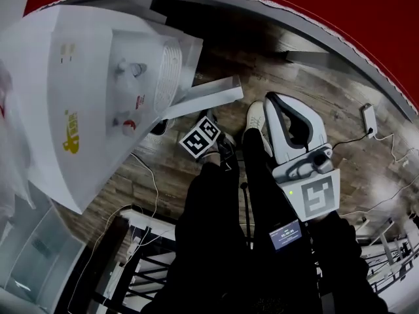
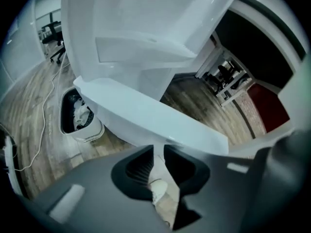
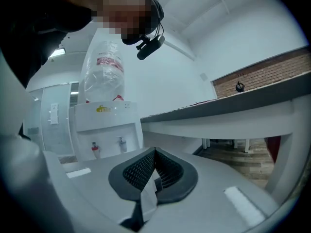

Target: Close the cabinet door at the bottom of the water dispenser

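- In the head view the tips of the left tongs point(image 2: 158, 152) are hidden under their marker cube point(image 1: 200, 138); their state is read only in the left gripper view.
- The cabinet's interior is not shown in any view.
- In the left gripper view the water dispenser point(image 1: 98, 84) is cut off at the top. A white waste bin point(image 2: 77, 115) is partly covered by its body.
- The water bottle point(image 3: 104, 72) on the dispenser is seen clearly only in the right gripper view.
- The cabinet door point(image 1: 206, 93) is found open, swung out from the foot of the dispenser over the wooden floor point(image 1: 314, 97).
- The left tongs are set with a narrow gap between the jaws. Nothing is gripped; a white shoe point(image 2: 158, 186) and floor are seen through the gap.
- The door's lower edge lies just beyond the left jaw tips, across their line. Whether it touches them cannot be told.
- The right tongs point(image 3: 154, 152) are closed, jaw tips together, nothing between them.
- The right tongs are held well apart from the door, over the person's legs point(image 1: 262, 227), and face the dispenser's front and its two taps point(image 3: 95, 147).
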